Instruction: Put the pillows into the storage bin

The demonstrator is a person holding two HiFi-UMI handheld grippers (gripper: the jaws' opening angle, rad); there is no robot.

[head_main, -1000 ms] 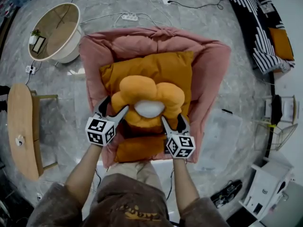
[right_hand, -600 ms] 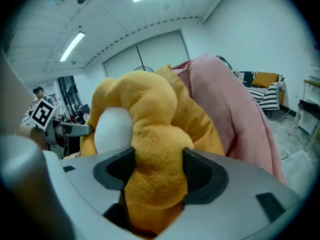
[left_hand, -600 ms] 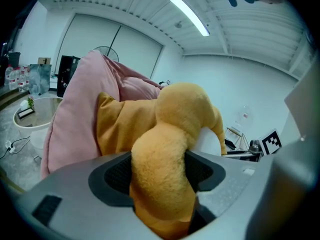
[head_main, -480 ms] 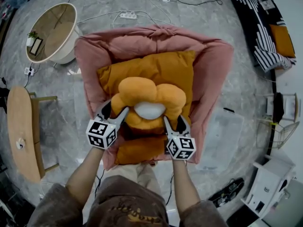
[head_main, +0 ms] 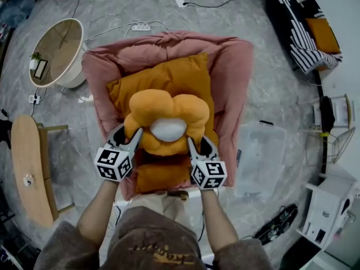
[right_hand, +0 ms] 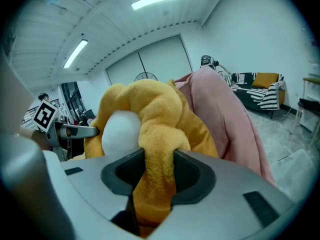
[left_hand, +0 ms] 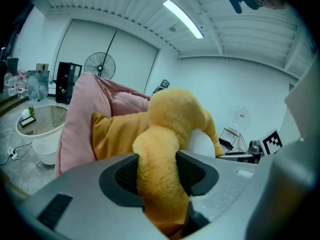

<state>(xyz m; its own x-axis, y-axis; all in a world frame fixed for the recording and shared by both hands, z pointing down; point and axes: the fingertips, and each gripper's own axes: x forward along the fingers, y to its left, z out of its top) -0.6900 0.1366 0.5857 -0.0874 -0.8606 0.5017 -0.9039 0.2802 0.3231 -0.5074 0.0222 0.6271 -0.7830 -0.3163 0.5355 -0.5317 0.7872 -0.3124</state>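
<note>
left hand-held gripper; right hand-held gripper — just closed onto flower pillow

You have before you: flower pillow, fuzzy orange plush with a smooth white centre; square pillow, finer orange cloth, slight sheen; beanbag chair, matt pink fabric, creased; storage bin, clear plastic; floor, polished grey stone; side table, pale wood.

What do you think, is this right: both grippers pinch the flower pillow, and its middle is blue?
No. The left gripper and right gripper, jaws just closed further, do pinch the flower pillow, but its middle is white, not blue, as the head view shows.
</note>
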